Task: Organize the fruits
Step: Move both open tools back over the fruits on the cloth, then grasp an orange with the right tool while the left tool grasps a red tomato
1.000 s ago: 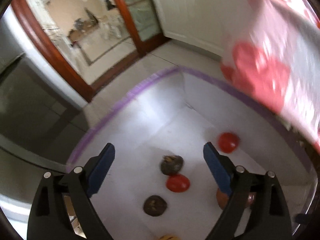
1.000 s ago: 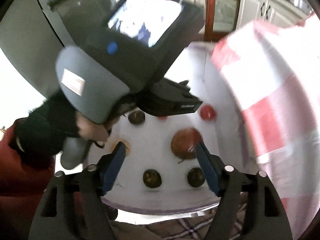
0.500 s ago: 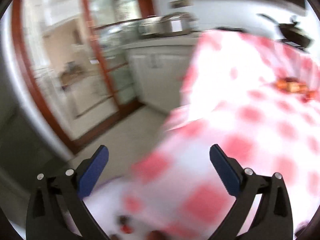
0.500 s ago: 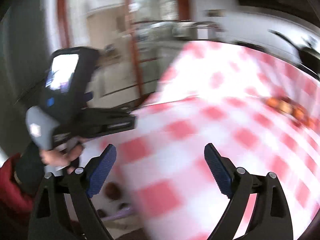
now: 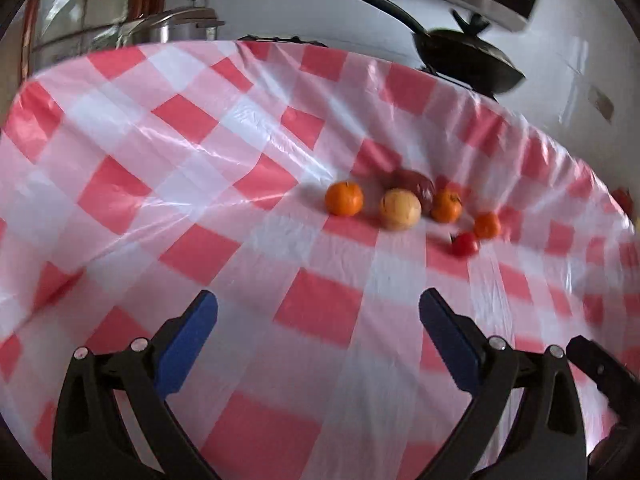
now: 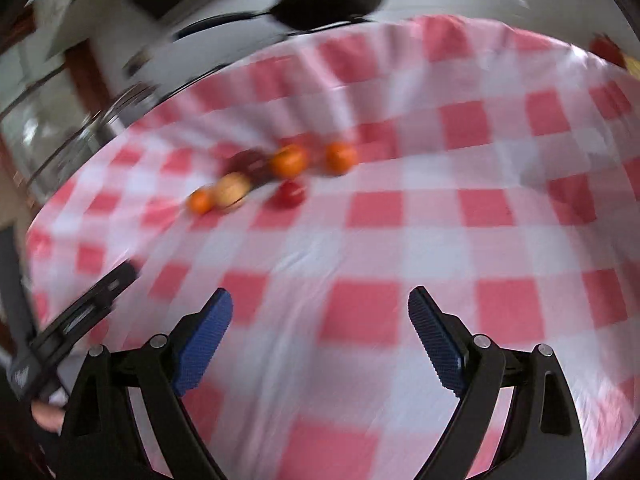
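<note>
A cluster of fruit lies on a red-and-white checked tablecloth (image 5: 200, 184). In the left wrist view I see an orange (image 5: 344, 199), a pale yellow round fruit (image 5: 400, 209), a dark red fruit (image 5: 416, 186) behind it, two smaller oranges (image 5: 446, 205) (image 5: 487, 225) and a small red tomato (image 5: 464, 244). The same cluster shows blurred in the right wrist view (image 6: 276, 176). My left gripper (image 5: 318, 312) is open and empty, well short of the fruit. My right gripper (image 6: 320, 308) is open and empty too, above the cloth.
A black frying pan (image 5: 464, 56) and a steel pot (image 5: 176, 28) stand behind the table by the white wall. A red object (image 6: 606, 48) sits at the far right table edge. The other gripper's body shows at the left edge of the right wrist view (image 6: 72, 316).
Both grippers swung up and away from the white bin of fruit on the floor and now face the checked table. Both stayed open and empty.
</note>
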Tool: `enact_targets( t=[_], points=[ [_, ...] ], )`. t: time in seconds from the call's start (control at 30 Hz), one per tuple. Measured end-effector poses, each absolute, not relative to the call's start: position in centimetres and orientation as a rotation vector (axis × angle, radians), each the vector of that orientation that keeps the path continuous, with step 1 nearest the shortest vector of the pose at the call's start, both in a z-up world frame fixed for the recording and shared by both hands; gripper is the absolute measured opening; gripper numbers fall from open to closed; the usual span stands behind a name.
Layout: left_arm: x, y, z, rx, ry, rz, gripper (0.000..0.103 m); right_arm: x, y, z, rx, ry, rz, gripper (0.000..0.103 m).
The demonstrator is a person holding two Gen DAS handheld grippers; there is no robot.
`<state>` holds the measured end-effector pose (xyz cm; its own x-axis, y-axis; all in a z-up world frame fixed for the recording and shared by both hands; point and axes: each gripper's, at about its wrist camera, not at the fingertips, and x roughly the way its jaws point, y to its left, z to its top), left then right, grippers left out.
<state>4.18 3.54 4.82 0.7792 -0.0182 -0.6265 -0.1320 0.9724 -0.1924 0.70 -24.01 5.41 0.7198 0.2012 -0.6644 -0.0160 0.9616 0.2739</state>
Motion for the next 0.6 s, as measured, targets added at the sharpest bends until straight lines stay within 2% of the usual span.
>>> enact_targets(
  t=[0.13, 0.27, 0.6],
  points=[
    [5.1, 5.5, 3.7, -0.394, 0.710, 0.035, 0.101, 6.1, -26.2, 4.1, 0.260, 0.753, 0.081, 0.087],
    [4.5, 6.6, 3.3, -0.466, 0.687, -0.015, 0.101, 11.5, -26.8, 3.2, 0.293, 0.769, 0.063, 0.079],
    [4.8, 5.6, 3.3, -0.410, 0.691, -0.007, 0.101, 20.5, -23.3, 2.6, 0.276, 0.808, 0.034, 0.063]
  ],
)
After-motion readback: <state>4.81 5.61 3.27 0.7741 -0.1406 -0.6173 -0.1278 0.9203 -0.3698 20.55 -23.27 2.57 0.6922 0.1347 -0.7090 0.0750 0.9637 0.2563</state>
